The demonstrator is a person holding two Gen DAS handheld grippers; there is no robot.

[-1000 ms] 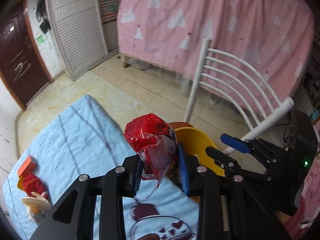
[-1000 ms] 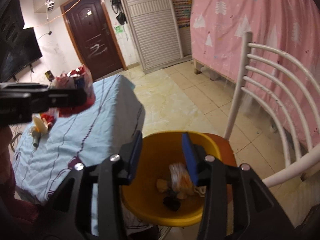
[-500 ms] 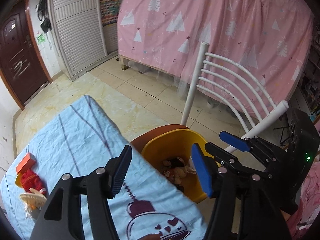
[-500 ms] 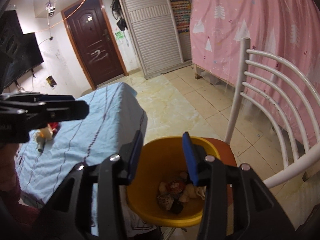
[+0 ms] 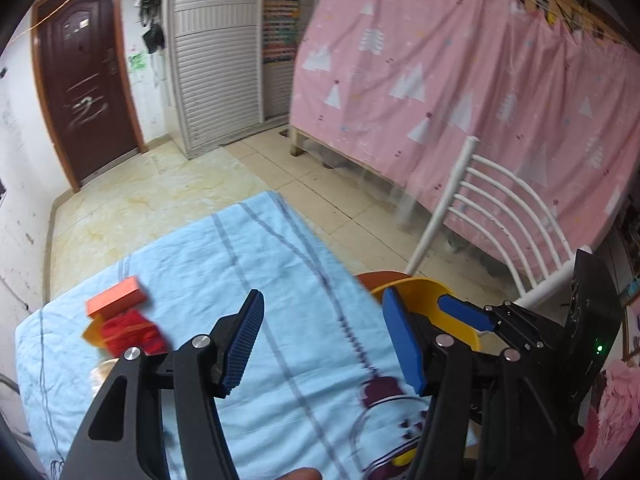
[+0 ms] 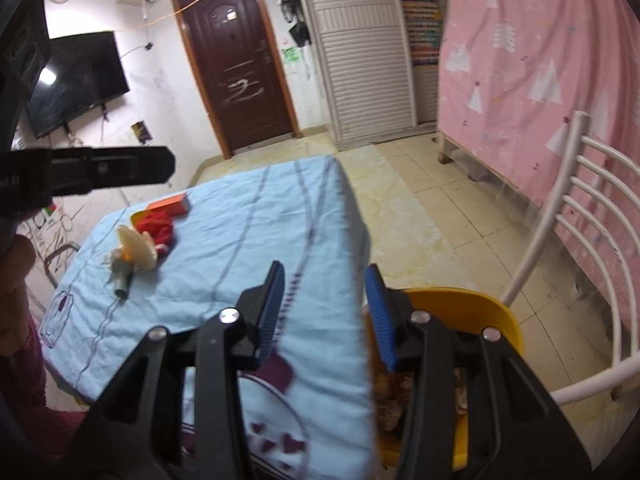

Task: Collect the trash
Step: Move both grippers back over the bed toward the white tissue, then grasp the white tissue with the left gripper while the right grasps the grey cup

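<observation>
My left gripper (image 5: 324, 340) is open and empty above the light blue cloth (image 5: 248, 280). My right gripper (image 6: 324, 312) is open and empty over the cloth's right edge, beside the yellow bin (image 6: 472, 312); its blue fingertip (image 5: 464, 314) shows in the left wrist view. The bin (image 5: 420, 292) stands on a chair seat and holds wrappers (image 6: 392, 396). On the cloth's far left lie an orange box (image 5: 116, 300) (image 6: 170, 204), red crumpled trash (image 5: 130, 334) (image 6: 158, 226) and a cream fan-shaped item (image 6: 134, 254).
A white metal chair (image 6: 576, 248) (image 5: 492, 216) holds the bin. A pink curtain (image 5: 460, 80) hangs behind it. Tiled floor (image 5: 160, 196), a brown door (image 6: 240, 76) and a wall TV (image 6: 76, 80) lie beyond the table.
The left gripper opened and the red wrapper it held dropped into the yellow bin. Both grippers then swung left, back over the blue cloth.
</observation>
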